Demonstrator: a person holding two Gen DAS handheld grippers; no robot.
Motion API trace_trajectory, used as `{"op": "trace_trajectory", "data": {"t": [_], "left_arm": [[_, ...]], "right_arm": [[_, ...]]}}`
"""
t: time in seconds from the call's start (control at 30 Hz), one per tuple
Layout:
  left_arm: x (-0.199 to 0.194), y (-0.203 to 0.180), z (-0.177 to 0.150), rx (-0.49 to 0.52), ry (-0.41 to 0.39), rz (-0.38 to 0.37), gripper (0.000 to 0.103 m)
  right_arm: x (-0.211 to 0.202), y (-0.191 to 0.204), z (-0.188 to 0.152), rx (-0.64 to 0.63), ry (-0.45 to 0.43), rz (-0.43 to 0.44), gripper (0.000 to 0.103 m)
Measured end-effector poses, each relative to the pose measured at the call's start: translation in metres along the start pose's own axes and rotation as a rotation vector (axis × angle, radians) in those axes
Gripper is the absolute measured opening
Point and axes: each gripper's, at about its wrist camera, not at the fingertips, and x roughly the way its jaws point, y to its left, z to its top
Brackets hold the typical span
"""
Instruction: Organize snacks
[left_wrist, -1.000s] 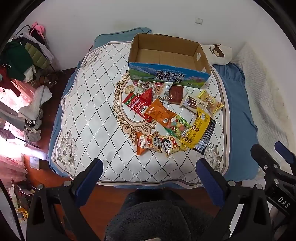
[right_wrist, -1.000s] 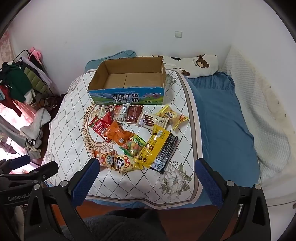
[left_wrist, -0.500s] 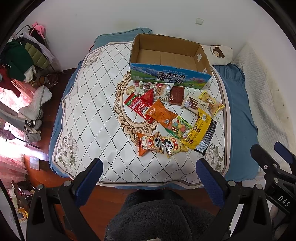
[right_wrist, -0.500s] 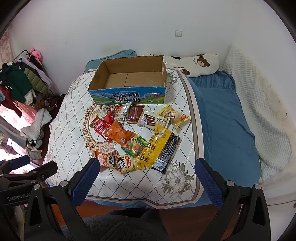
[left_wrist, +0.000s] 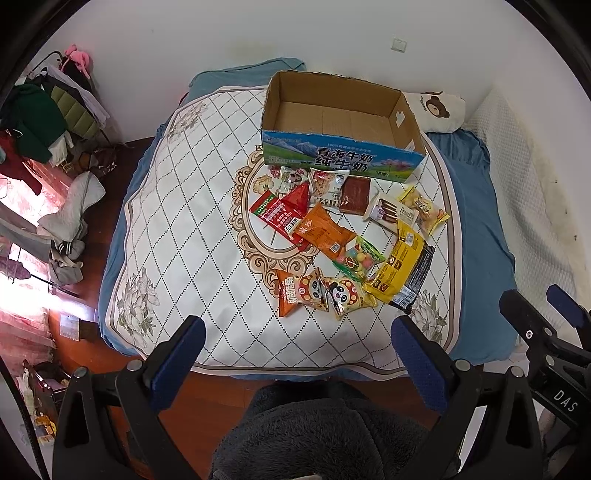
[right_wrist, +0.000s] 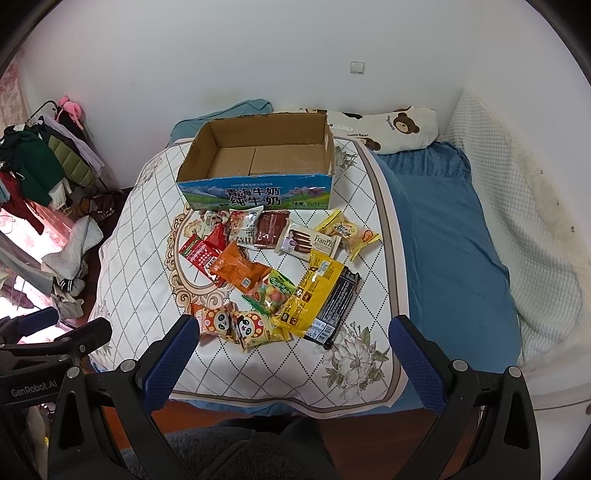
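Observation:
Several snack packets lie in a loose pile on a white quilted bed cover (left_wrist: 192, 206): an orange bag (left_wrist: 323, 230), a red packet (left_wrist: 277, 212), a yellow bag (left_wrist: 400, 267), two panda packets (left_wrist: 321, 291). An open, empty cardboard box (left_wrist: 340, 118) stands behind them; it also shows in the right wrist view (right_wrist: 258, 158). The pile shows there too, with the yellow bag (right_wrist: 314, 297). My left gripper (left_wrist: 299, 354) is open and empty, above the bed's near edge. My right gripper (right_wrist: 295, 354) is open and empty, close in front of the panda packets (right_wrist: 236, 325).
A bear-print pillow (right_wrist: 388, 129) lies at the back right. Blue bedding (right_wrist: 450, 240) and a white quilt (right_wrist: 535, 221) fill the right side. Clothes on a rack (left_wrist: 44, 118) and a heap on the floor (left_wrist: 66, 229) stand left of the bed.
Both grippers have moved slightly forward toward the bed; the snacks and box sit a little lower and larger in view. Nothing was picked up.

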Motion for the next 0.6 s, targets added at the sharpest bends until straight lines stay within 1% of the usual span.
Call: {"op": "trace_trajectory", "data": {"t": [0.6], "left_arm": [[0.0010, 0.0004, 0.0052, 0.001, -0.002, 0.000, 0.103]], "right_arm": [[0.0002, -0.0004, 0.0007, 0.000, 0.001, 0.001, 0.103]]}}
